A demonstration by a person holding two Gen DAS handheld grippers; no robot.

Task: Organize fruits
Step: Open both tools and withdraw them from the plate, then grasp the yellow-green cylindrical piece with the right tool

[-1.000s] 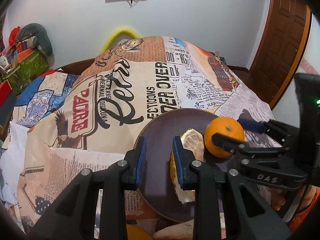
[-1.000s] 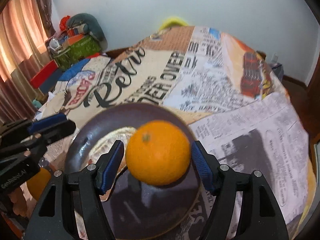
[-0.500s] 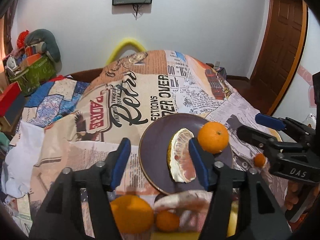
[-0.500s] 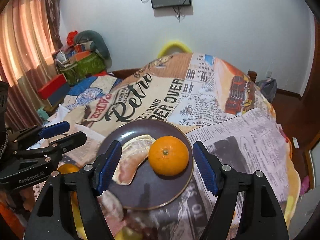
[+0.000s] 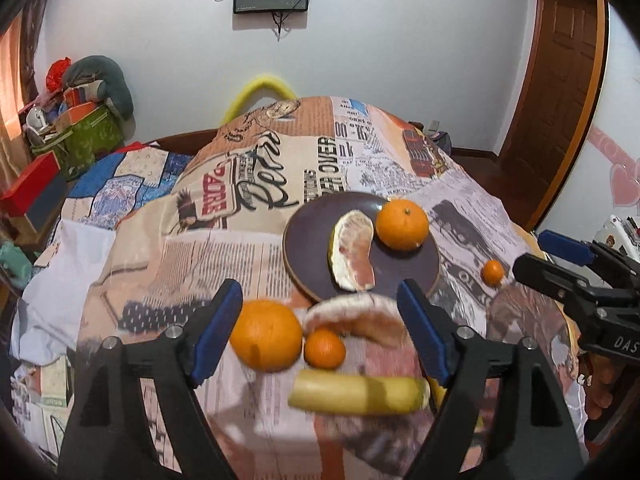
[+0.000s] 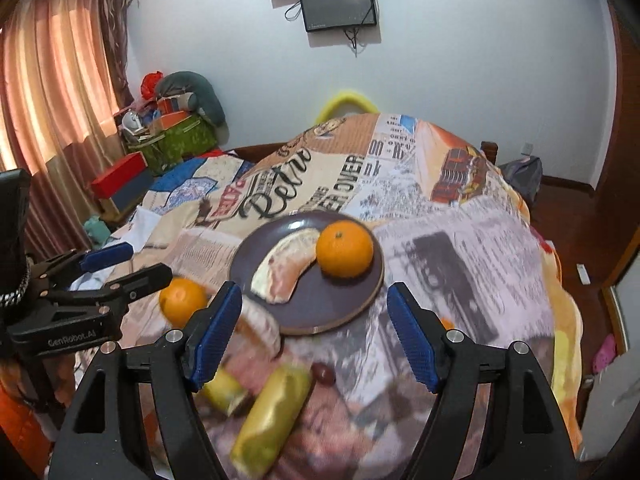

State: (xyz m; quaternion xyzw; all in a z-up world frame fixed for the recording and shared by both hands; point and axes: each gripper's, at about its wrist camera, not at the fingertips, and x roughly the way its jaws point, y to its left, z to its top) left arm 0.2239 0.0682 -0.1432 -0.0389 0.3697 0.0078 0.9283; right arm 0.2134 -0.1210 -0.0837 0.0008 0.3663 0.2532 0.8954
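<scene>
I'm seeing two fruits on the plate (image 5: pixel 304 276) mid-bed: an orange (image 5: pixel 402 224) and a peeled pomelo wedge (image 5: pixel 354 252). Left: big orange (image 5: pixel 266 335), small one (image 5: pixel 324 348), another wedge (image 5: pixel 360 318), banana pcs (image 5: pixel 356 395) near the bed's near edge, tiny orange (image 5: pixel 493 272) toward its right edge. Left tongs (image 5: pixel 320 332) are opening w/ nothing gripped; right tongs (image 6: pixel 314 332) are gaping wide, empty. Approx a third done, I'm judging.

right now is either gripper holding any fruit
Nothing is held. The left gripper is opening over the loose fruit, the right gripper stands open, and the orange lies on the plate.
</scene>
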